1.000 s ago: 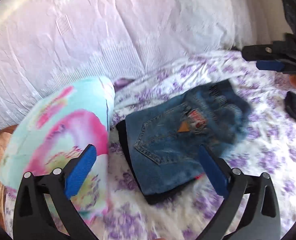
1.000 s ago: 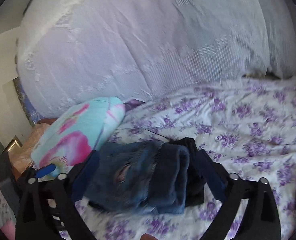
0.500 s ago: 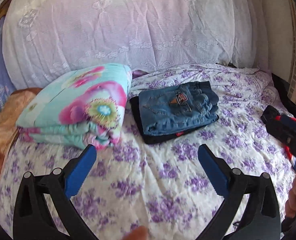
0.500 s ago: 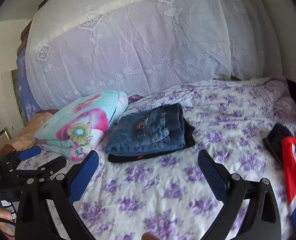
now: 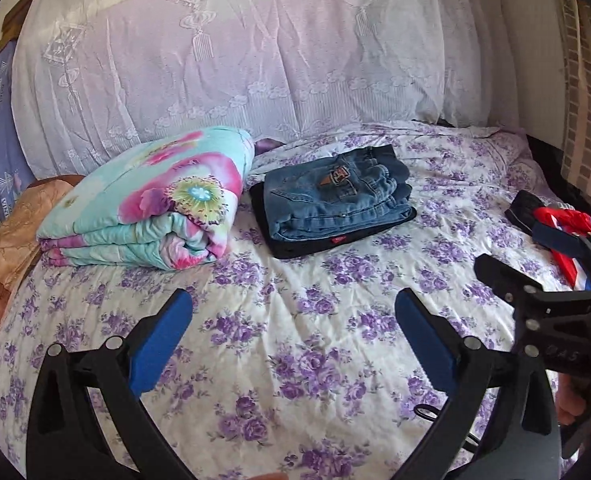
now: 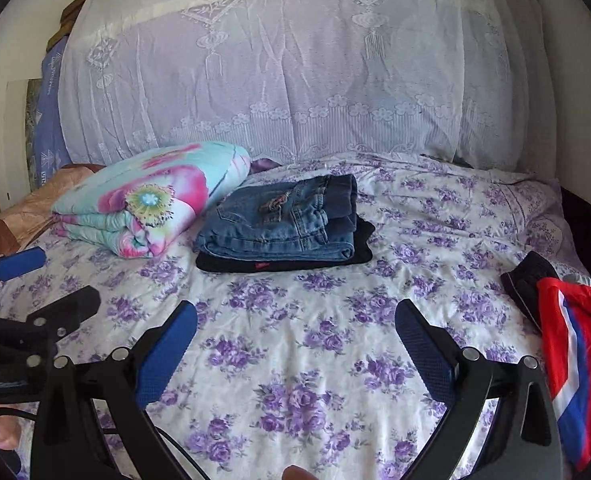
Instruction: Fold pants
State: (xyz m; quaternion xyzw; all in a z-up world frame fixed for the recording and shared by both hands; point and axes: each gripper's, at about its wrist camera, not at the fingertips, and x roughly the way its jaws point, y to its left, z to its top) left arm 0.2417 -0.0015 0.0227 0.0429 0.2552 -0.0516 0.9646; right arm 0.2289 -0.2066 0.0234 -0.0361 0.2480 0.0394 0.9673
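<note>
Folded blue jeans (image 5: 335, 196) (image 6: 283, 220) lie on top of a folded black garment (image 5: 307, 246) (image 6: 255, 266), far back on the flowered bed sheet (image 5: 295, 340) (image 6: 315, 320). My left gripper (image 5: 295, 332) hangs open over the bare sheet, well short of the stack, nothing between its blue pads. My right gripper (image 6: 295, 340) is open too, also empty and near the front of the bed. Each gripper shows at the edge of the other's view. A red, white and blue garment (image 6: 575, 360) (image 5: 563, 236) over a dark one lies crumpled at the right.
A folded turquoise and pink flowered blanket (image 5: 147, 204) (image 6: 147, 196) rests left of the jeans. A brown cushion (image 5: 7, 248) lies at the far left. White lace cloth (image 5: 255, 48) covers the pile behind the bed. A brick wall (image 5: 587, 80) stands right.
Both grippers have pulled back from the folded jeans toward the front of the bed. The stack now lies far off, and the red, white and blue garment has come into view.
</note>
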